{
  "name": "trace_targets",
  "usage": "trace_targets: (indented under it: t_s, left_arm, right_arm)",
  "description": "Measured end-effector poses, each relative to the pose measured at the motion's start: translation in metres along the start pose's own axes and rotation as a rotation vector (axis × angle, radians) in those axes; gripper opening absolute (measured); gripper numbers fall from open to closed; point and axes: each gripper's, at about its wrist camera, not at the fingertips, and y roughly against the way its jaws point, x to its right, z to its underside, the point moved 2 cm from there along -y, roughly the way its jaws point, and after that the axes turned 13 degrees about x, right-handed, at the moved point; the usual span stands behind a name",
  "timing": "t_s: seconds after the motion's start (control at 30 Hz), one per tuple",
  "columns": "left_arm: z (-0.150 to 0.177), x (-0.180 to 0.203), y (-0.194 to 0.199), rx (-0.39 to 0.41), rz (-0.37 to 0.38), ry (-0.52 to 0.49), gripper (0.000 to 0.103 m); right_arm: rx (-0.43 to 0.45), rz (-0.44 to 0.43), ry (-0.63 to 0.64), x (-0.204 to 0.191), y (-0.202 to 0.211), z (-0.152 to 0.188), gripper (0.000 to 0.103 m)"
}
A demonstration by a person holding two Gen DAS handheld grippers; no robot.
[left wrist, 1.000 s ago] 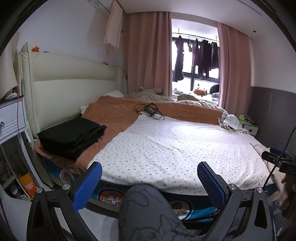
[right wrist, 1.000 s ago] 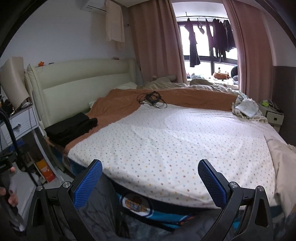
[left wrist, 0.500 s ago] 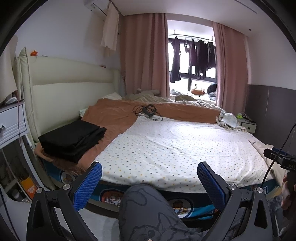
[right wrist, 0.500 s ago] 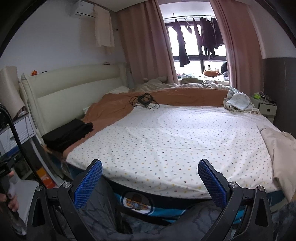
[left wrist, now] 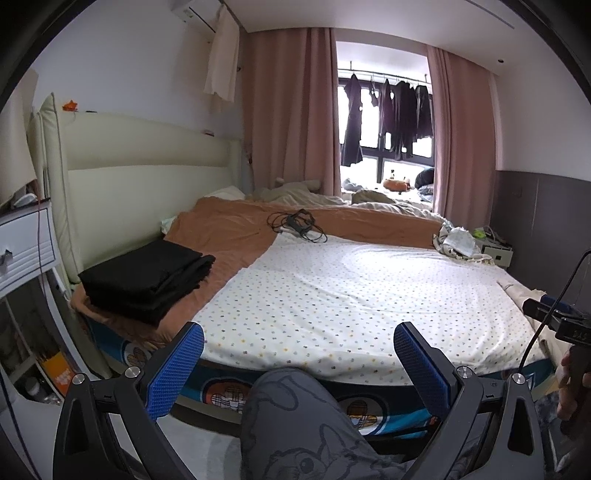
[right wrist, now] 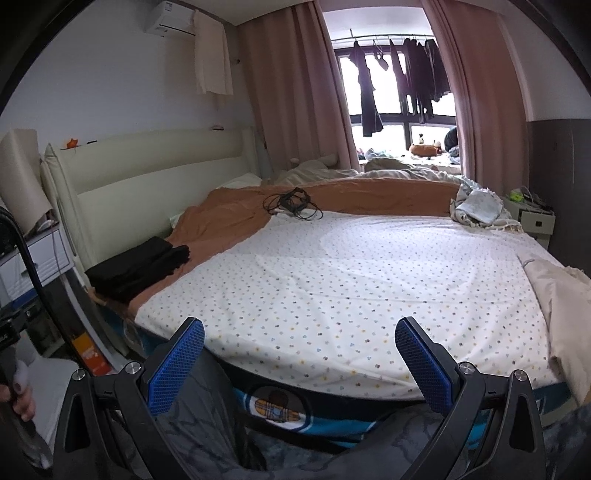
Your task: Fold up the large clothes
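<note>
Risk lies in reach: both the left gripper (left wrist: 298,360) and right gripper (right wrist: 299,356) hover with jaws spread and empty, while the beige garment (right wrist: 561,299) slumps off the bed (right wrist: 332,280) at frame right, likely to slide if grabbed by one edge.

In front of me: 1 bed (left wrist: 369,295) w/ 1 dotted sheet (right wrist: 351,277) & 1 orange blanket (left wrist: 229,229). 1 stack of black folded clothes (left wrist: 147,273), 1 beige garment (right wrist: 561,302) at the sheet's right edge, 1 cable tangle (left wrist: 295,223), 2 pink curtains (left wrist: 291,110), 1 AC unit (right wrist: 170,24).
</note>
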Motion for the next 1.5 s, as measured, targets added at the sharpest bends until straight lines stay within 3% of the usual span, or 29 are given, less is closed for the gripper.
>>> trace_targets:
  t_s: [0.4,1.5]
  left_arm:
    - [0.0,0.001,0.002,0.001,0.0,0.006,0.103]
    - [0.0,0.004,0.006,0.009,0.004,0.0,0.103]
  right_arm:
    - [0.01,0.017,-0.015,0.002,0.0,0.0,0.103]
    - [-0.059,-0.036,-0.066,0.0,-0.008,0.009,0.103]
